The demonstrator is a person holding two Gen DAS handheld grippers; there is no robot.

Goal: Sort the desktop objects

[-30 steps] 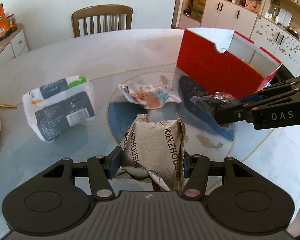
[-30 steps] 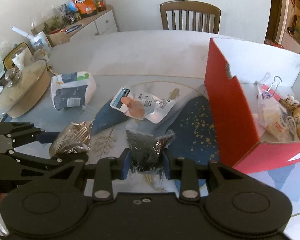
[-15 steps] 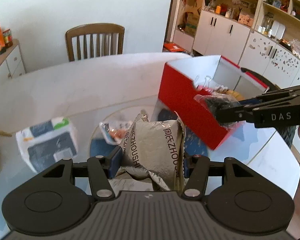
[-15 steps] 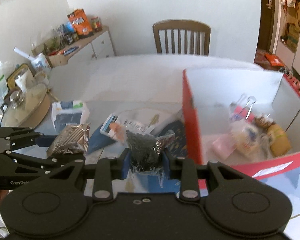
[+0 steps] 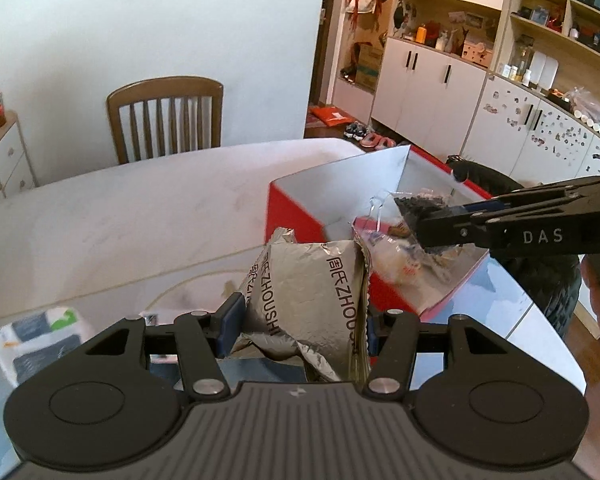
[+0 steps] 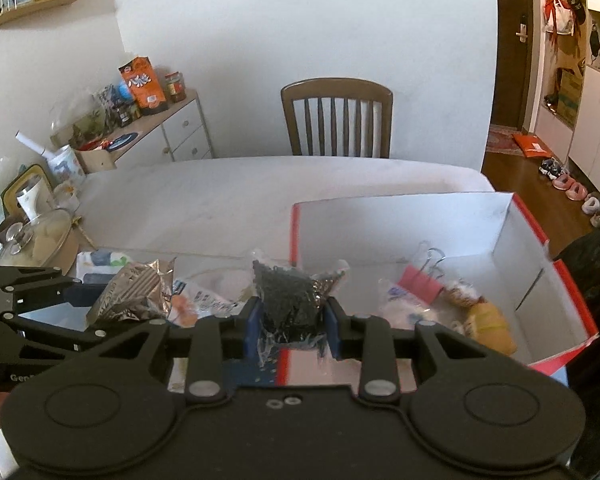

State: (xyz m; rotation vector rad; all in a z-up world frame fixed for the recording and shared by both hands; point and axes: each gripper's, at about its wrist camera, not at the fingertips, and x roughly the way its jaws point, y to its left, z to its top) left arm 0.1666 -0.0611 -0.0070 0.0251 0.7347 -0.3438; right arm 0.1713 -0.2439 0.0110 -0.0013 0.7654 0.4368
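Observation:
My left gripper (image 5: 300,324) is shut on a silver foil snack packet (image 5: 312,296) and holds it in the air, left of the red box (image 5: 296,216). My right gripper (image 6: 292,322) is shut on a clear bag of black bits (image 6: 288,300) and holds it above the box's near left wall (image 6: 294,228). In the left wrist view the right gripper (image 5: 424,228) hangs over the open box with the black bag (image 5: 416,204). In the right wrist view the foil packet (image 6: 136,294) shows at the left. The box holds several small packets and binder clips (image 6: 432,258).
A white and grey tissue pack (image 5: 36,336) and a flat printed packet (image 6: 204,302) lie on the round table (image 5: 120,216). A lidded pot (image 6: 36,240) stands at the table's left edge. A wooden chair (image 6: 336,120) stands behind the table, cabinets (image 5: 428,92) at the right.
Both grippers have risen and moved right toward the red box with their packets still held. The right gripper now hangs over the box opening.

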